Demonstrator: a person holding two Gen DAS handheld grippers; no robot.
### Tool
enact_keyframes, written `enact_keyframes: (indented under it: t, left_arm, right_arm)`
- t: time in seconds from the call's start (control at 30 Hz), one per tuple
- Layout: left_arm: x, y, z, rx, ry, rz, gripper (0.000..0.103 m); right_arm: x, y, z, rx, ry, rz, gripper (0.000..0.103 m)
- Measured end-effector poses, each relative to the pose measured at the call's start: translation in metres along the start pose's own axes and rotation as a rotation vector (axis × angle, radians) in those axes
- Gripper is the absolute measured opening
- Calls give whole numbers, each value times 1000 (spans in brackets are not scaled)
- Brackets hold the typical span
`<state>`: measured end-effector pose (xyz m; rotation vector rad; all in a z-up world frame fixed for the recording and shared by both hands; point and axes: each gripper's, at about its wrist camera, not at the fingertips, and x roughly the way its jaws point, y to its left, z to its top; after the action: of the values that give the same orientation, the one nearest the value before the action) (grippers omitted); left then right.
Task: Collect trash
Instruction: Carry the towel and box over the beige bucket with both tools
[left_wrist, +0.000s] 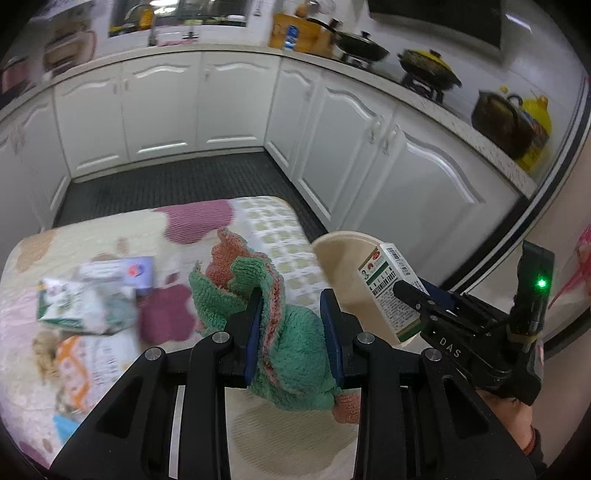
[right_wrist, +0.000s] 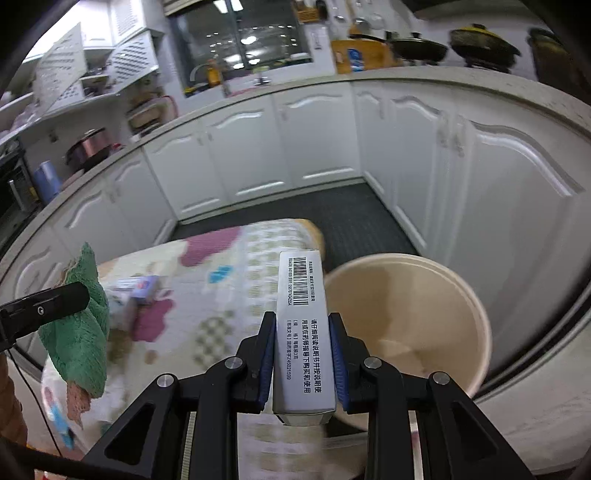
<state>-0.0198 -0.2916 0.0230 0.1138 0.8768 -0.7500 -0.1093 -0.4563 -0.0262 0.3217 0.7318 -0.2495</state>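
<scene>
My left gripper (left_wrist: 291, 299) is shut on a green and pink fluffy cloth (left_wrist: 288, 347), held above a table with a patterned cover (left_wrist: 122, 229). The same cloth (right_wrist: 81, 332) hangs at the left of the right wrist view. My right gripper (right_wrist: 302, 321) is shut on a small white medicine box (right_wrist: 301, 332) with a barcode, and that box (left_wrist: 391, 291) shows at the right of the left wrist view. A cream bin (right_wrist: 410, 317) stands open just right of the box, beside the table. Blurred packets and boxes (left_wrist: 92, 295) lie on the cover at the left.
White kitchen cabinets (left_wrist: 229, 107) wrap around a dark ribbed floor mat (left_wrist: 177, 181) beyond the table. Pans and yellow pots (left_wrist: 428, 66) sit on the counter at the right. A black-striped wall edge (left_wrist: 546, 206) runs close by the bin (left_wrist: 343, 251).
</scene>
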Motion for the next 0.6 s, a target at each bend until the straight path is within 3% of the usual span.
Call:
enact_keyframes:
  t: [0.3, 0.6]
  left_arm:
    - [52, -47, 5, 57, 42, 36, 28]
    - [91, -66, 8, 62, 78, 64, 28]
  right_arm:
    - [1, -47, -1, 27, 10, -94, 26]
    - [13, -72, -8, 65, 38, -114, 26]
